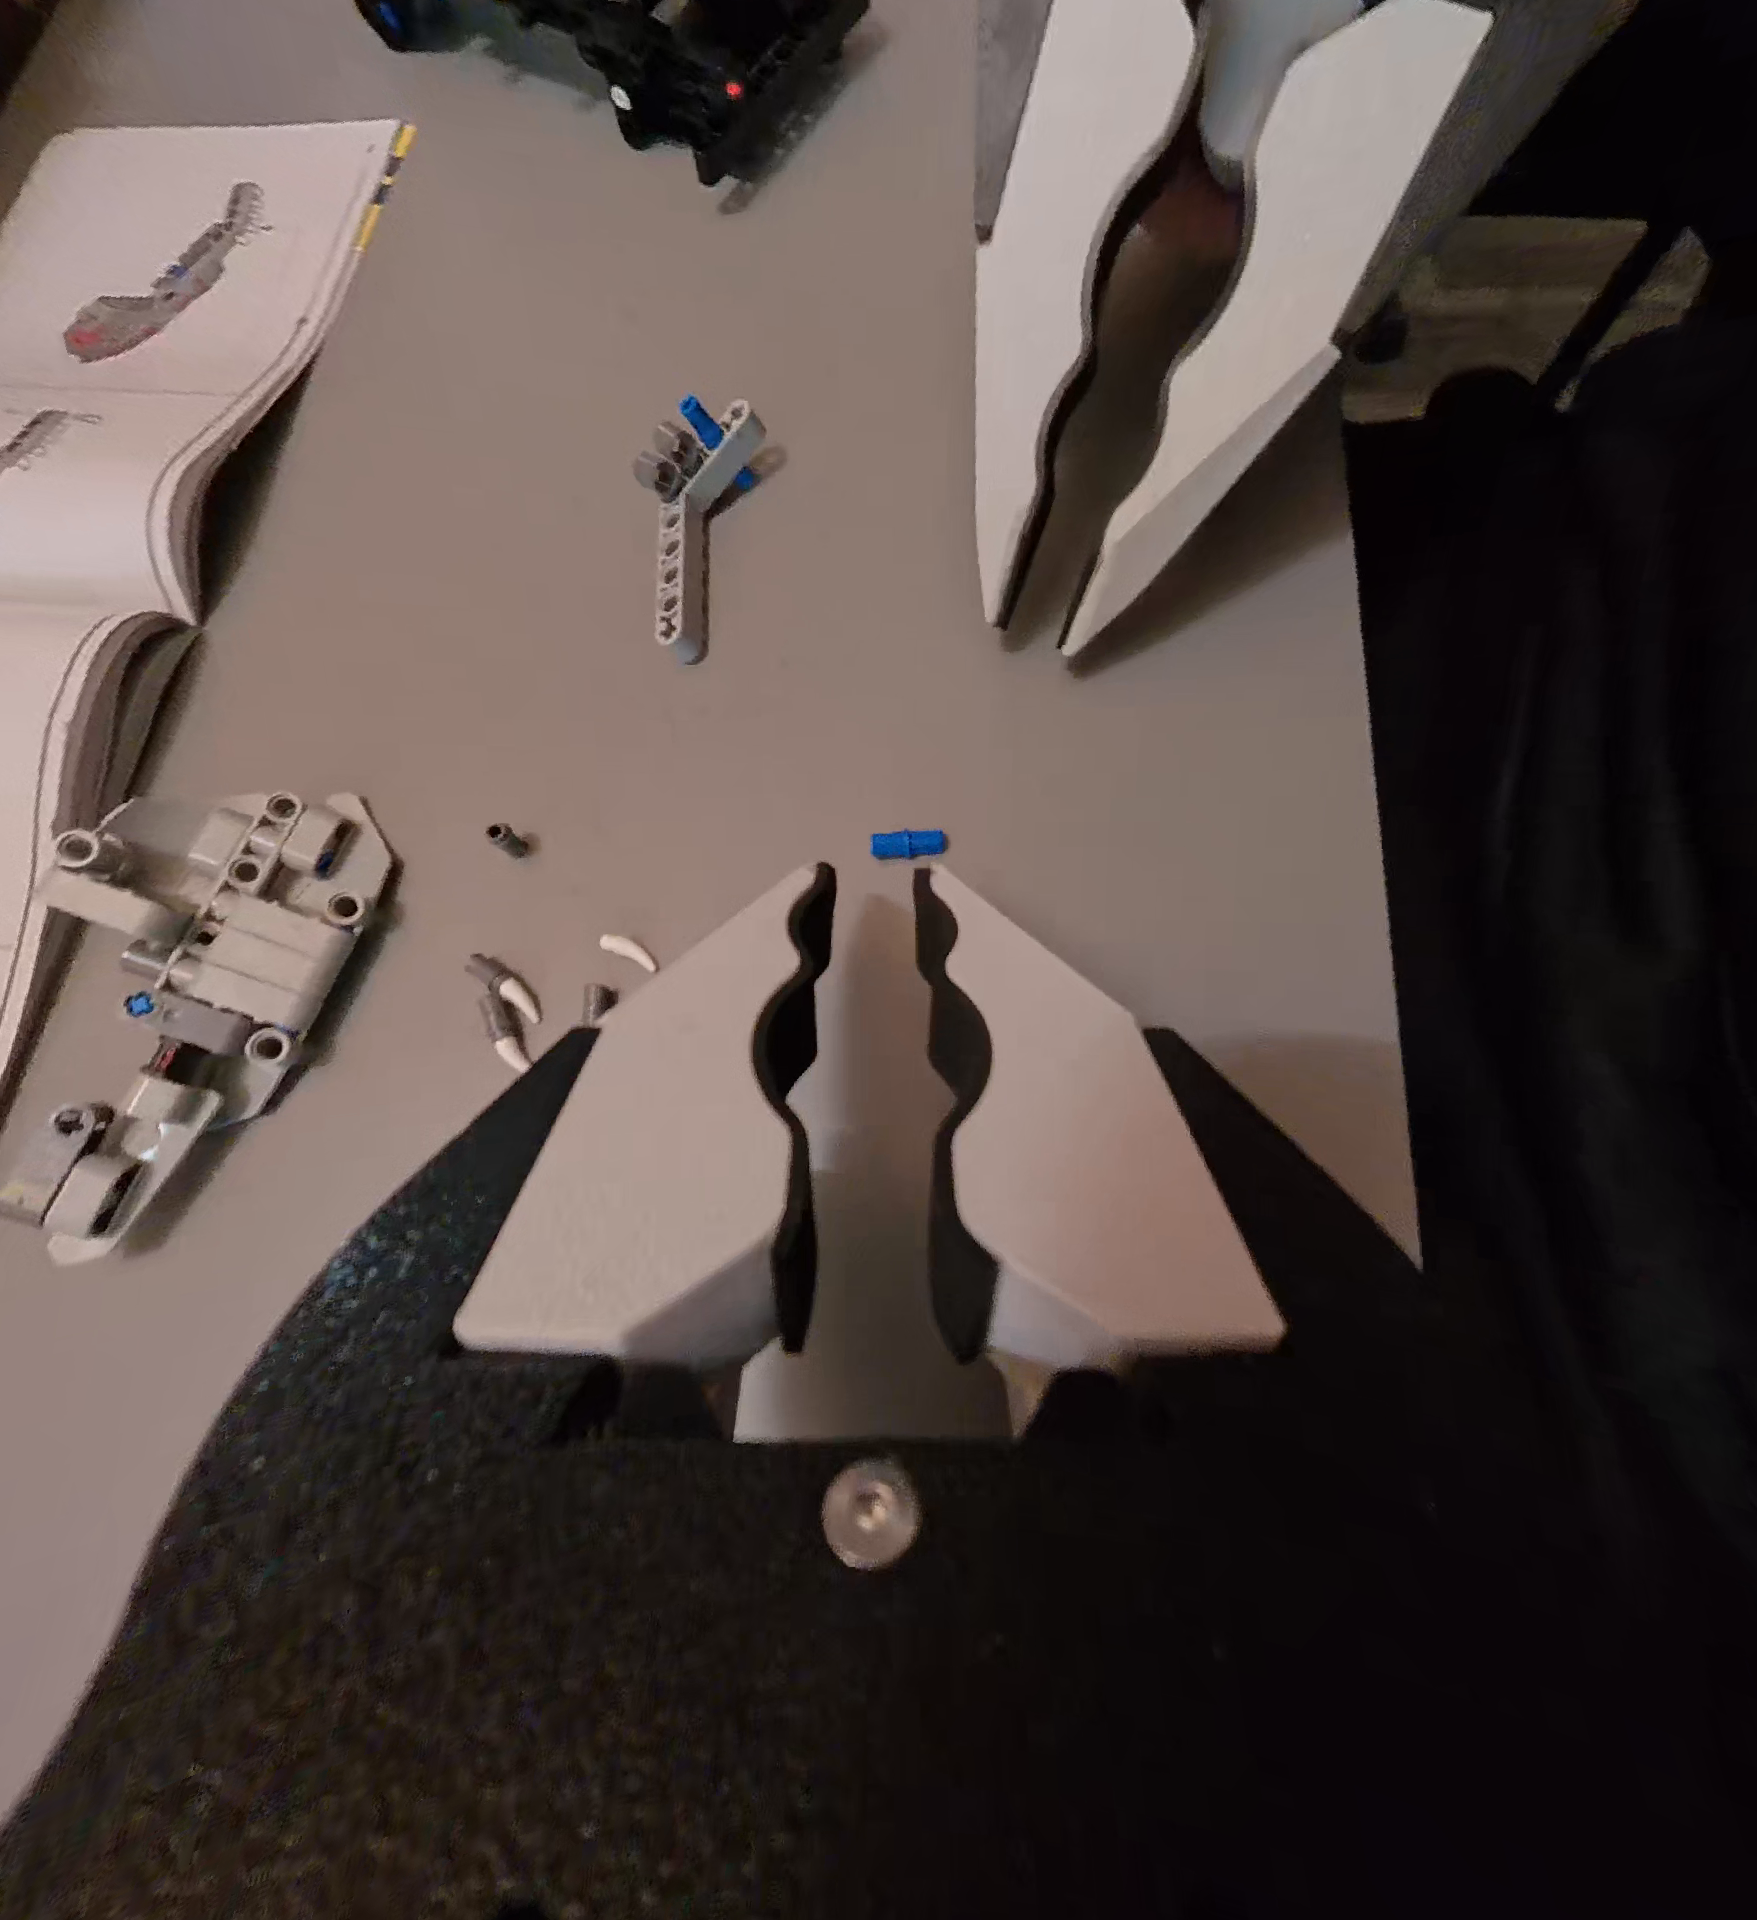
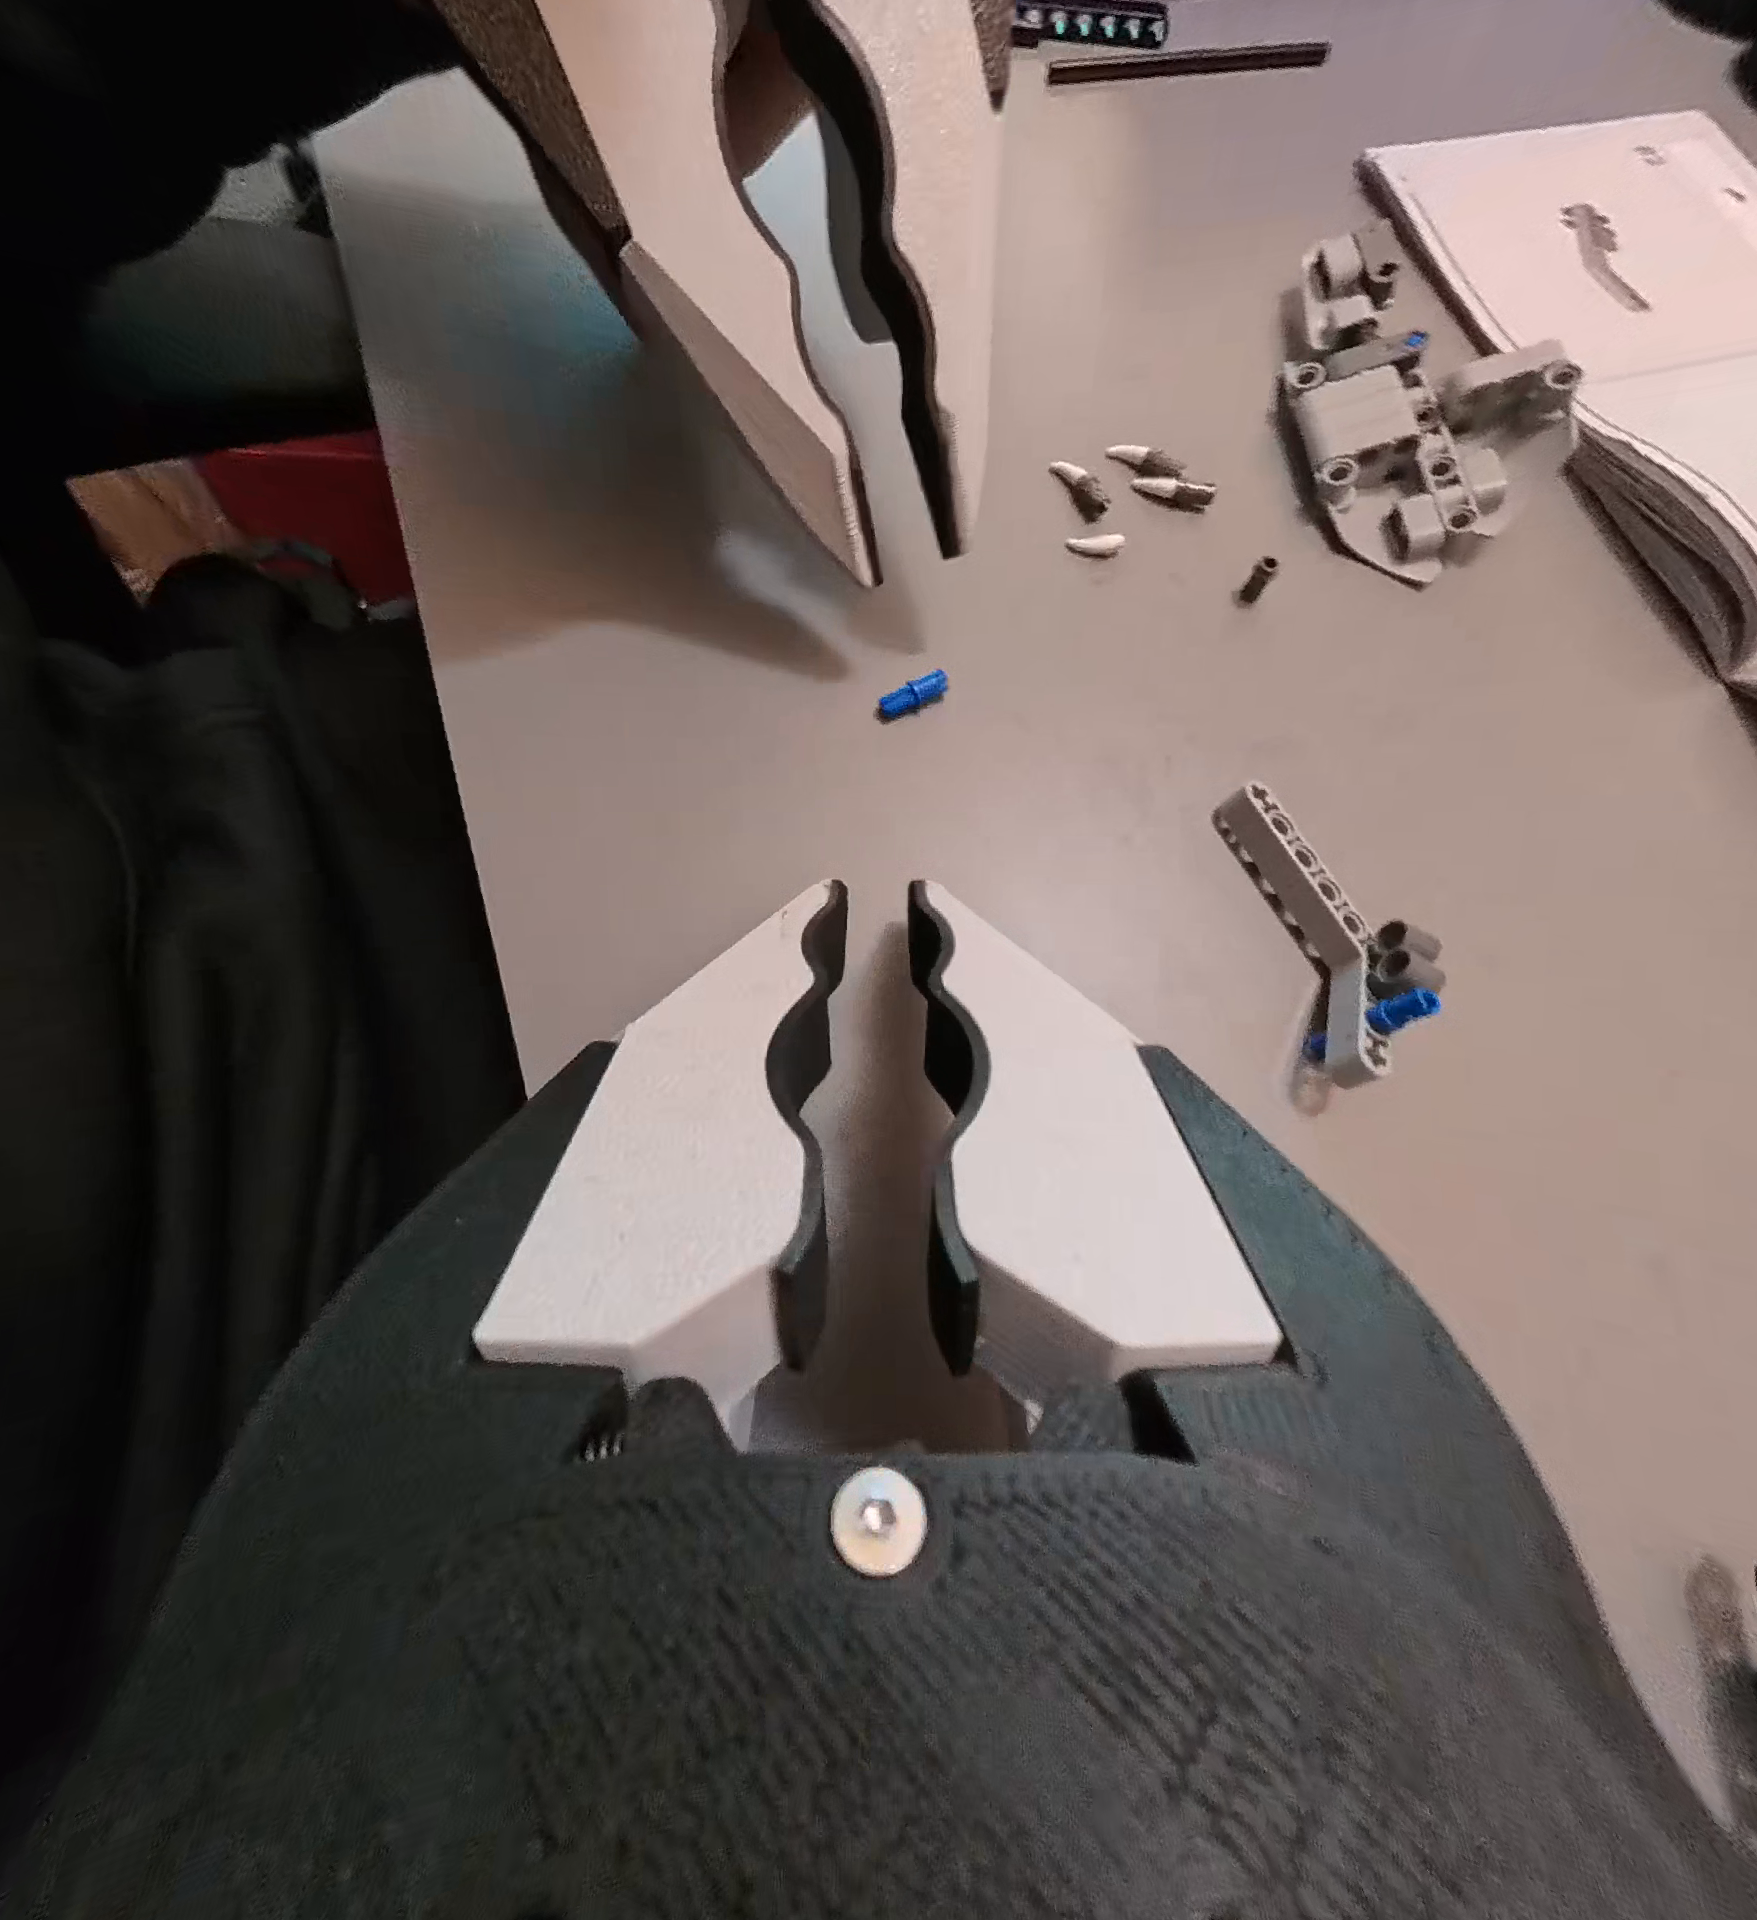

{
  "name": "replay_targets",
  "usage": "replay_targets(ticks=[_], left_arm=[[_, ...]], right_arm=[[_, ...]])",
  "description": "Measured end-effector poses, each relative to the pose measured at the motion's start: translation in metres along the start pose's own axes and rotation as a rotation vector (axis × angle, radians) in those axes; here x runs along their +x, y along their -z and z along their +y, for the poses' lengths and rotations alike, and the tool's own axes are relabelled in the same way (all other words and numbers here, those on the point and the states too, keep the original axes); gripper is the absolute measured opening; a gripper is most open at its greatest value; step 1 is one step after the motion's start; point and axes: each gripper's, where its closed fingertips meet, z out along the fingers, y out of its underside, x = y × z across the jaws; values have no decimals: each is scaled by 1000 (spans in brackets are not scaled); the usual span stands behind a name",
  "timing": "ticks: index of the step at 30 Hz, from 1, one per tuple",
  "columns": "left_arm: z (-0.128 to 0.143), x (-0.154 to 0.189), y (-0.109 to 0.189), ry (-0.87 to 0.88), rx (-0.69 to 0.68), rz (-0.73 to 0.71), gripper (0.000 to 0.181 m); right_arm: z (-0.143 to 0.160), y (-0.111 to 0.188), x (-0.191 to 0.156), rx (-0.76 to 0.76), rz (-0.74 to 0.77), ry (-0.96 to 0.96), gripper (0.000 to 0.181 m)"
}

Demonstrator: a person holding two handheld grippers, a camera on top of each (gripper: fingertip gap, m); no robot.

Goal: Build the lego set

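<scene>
A small blue pin (image 1: 907,843) lies on the grey table just ahead of my left gripper (image 1: 874,873), which is open a little and empty. The pin also shows in the right wrist view (image 2: 912,694), between the two grippers. My right gripper (image 2: 877,889) is slightly open and empty, above the table near its edge. A grey bent beam with blue pins and dark connectors (image 1: 692,509) lies mid-table; it shows at the right in the right wrist view (image 2: 1341,956). A larger grey assembly (image 1: 199,966) lies left, by the booklet.
An open instruction booklet (image 1: 74,416) lies at the left. Several small tooth pieces (image 1: 510,1013) and a dark bush (image 1: 508,837) lie near the assembly. A black model (image 1: 687,73) stands at the far side. The table edge (image 1: 1373,831) runs along the right, dark cloth beyond. My hands' fingertips stand some 7 cm from each other.
</scene>
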Motion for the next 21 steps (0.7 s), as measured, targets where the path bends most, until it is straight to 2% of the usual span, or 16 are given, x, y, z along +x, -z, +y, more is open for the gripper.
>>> replay_targets(ticks=[10,14,18,21], left_arm=[[-4,-2,-1,-21,45,53,10],[-9,-4,6,-14,96,117,9],[-21,-19,8,16,127,201,8],[-25,-29,9,50,125,249,8]], right_arm=[[-14,-2,11,69,16,-96,15],[-9,-2,14,26,-26,-91,16],[-1,0,18,-24,-49,5,15],[-8,-2,13,-13,-119,-74,16]])
